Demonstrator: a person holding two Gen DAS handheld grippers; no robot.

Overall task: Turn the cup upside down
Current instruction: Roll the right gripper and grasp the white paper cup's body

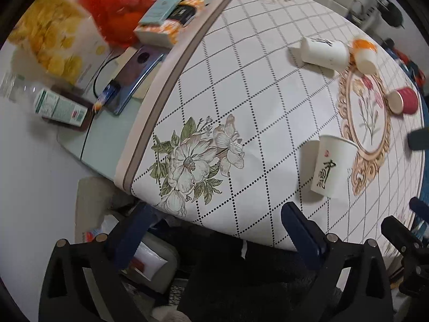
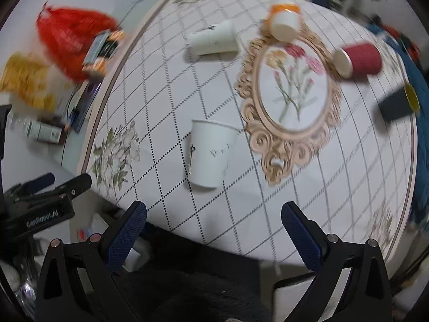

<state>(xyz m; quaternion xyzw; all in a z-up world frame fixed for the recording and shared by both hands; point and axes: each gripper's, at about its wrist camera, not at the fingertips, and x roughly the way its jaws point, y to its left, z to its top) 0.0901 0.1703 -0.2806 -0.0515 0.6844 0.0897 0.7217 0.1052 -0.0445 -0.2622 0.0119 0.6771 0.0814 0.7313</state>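
Note:
A white paper cup (image 1: pixel 332 167) with black script stands upright on the patterned tablecloth, also in the right wrist view (image 2: pixel 210 154). A second white cup (image 1: pixel 323 53) (image 2: pixel 213 41) lies on its side further back. An orange-and-white cup (image 1: pixel 365 55) (image 2: pixel 284 21) and a red cup (image 1: pixel 403 100) (image 2: pixel 358 59) also lie tipped over. My left gripper (image 1: pixel 214 230) is open and empty near the table's front edge, left of the upright cup. My right gripper (image 2: pixel 214 230) is open and empty, just in front of that cup.
The round table (image 2: pixel 308 209) carries a gold-framed flower print (image 2: pixel 292 91). Left of it, a side surface holds a red bag (image 1: pixel 115 2), small boxes (image 1: pixel 166 18), a phone (image 1: pixel 134 80) and a tube (image 1: pixel 60 106). A dark object (image 2: pixel 396 104) sits at the table's right edge.

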